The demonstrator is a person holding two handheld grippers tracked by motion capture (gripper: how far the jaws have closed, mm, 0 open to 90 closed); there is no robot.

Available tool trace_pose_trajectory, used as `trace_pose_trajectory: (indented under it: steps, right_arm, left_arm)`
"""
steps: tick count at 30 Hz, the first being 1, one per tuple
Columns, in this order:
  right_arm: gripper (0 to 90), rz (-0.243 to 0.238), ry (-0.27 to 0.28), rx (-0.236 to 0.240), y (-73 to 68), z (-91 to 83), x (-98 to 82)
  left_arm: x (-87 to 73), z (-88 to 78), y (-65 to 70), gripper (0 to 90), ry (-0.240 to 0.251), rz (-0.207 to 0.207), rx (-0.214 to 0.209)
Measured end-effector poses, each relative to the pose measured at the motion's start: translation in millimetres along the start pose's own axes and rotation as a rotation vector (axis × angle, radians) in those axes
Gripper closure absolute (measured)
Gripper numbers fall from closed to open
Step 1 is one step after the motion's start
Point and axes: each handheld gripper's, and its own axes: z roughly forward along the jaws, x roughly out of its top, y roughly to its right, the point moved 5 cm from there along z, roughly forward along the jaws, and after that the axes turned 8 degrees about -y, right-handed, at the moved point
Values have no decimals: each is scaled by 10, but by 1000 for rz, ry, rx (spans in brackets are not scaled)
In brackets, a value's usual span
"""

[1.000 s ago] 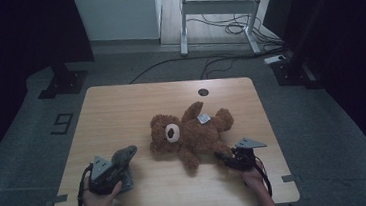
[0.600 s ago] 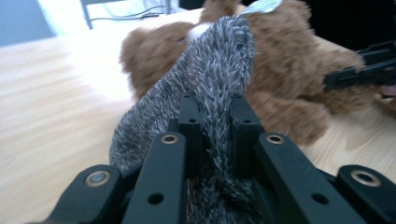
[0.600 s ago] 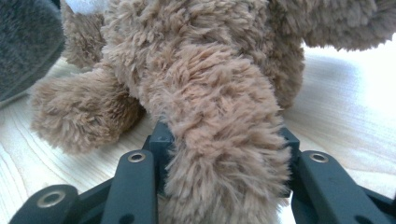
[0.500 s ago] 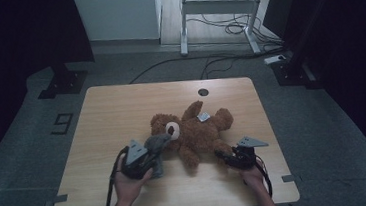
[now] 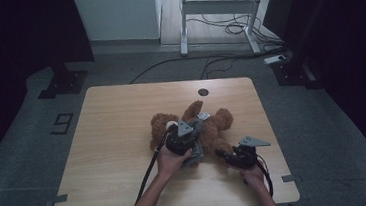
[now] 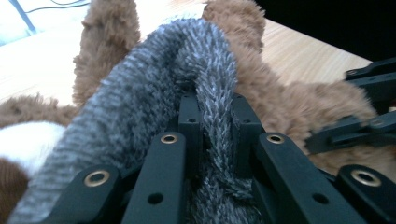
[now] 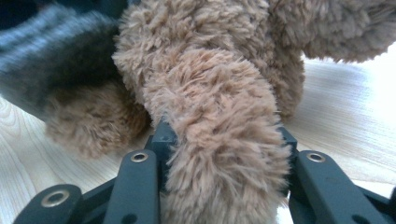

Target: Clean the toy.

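Teddy bear [image 7: 219, 140]: shaggy brown plush. Sock [image 6: 140, 98]: grey ribbed knit. Table [image 5: 119, 138]: pale matt wood.

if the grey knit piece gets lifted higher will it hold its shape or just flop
Probably flop: the grey knit already folds limply over the left gripper, which pinches a fold. It looks light and fuzzy, so it likely won't slip. It may snag on the bear, whose leg the right gripper clamps.

High view looking forward and down over the wooden table [image 5: 124, 138], both gripper views level, close up, sharing the teddy bear [image 5: 218, 125].
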Motion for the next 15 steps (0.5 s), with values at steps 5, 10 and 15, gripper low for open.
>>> trace_pose_trajectory:
  steps: [5, 10, 15]
  right_arm:
    - [594, 12, 5, 15, 23, -26, 13]
    - [596, 8, 9, 27, 14, -21, 20]
    - [596, 13, 9, 28, 21, -20, 19]
  left_arm:
    - [-188, -152, -192, 785, -17, -26, 38]
    - [-366, -323, -306, 788, 7, -52, 19]
    - [-500, -476, -396, 788, 27, -66, 44]
